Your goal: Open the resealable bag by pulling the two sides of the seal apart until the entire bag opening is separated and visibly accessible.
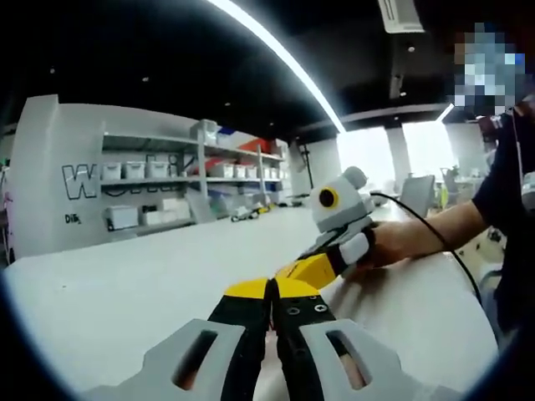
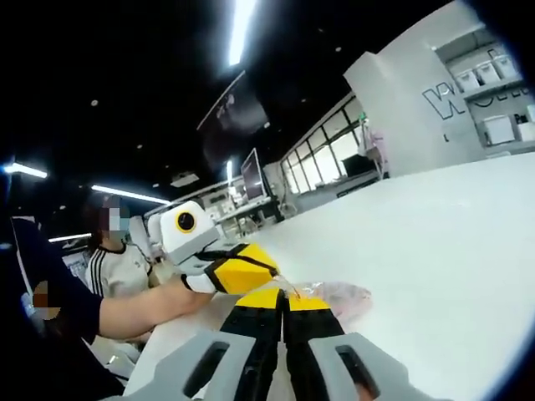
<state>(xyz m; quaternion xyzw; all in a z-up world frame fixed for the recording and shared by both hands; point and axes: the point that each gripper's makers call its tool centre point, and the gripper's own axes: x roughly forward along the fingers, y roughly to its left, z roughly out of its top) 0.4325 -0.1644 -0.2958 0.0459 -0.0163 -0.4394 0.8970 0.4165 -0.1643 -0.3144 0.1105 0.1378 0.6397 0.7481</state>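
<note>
Right gripper view: both grippers [image 2: 282,294] [image 1: 272,288] clamped shut on bag [image 2: 338,294] seal over table [image 2: 435,242], poised to part it

Both grippers meet tip to tip. The left gripper [image 1: 272,290] has its yellow-tipped jaws pressed together, no gap between them. The right gripper [image 1: 311,269] comes in from the side, its yellow tips touching those of the left just ahead of them. The person's bare forearm [image 1: 435,232] reaches back from it to a dark sleeve.

From the other side, the right gripper [image 2: 282,298] also has its jaws closed flat together, and the left gripper [image 2: 242,267] meets it at the tips, a forearm [image 2: 138,309] behind.
</note>
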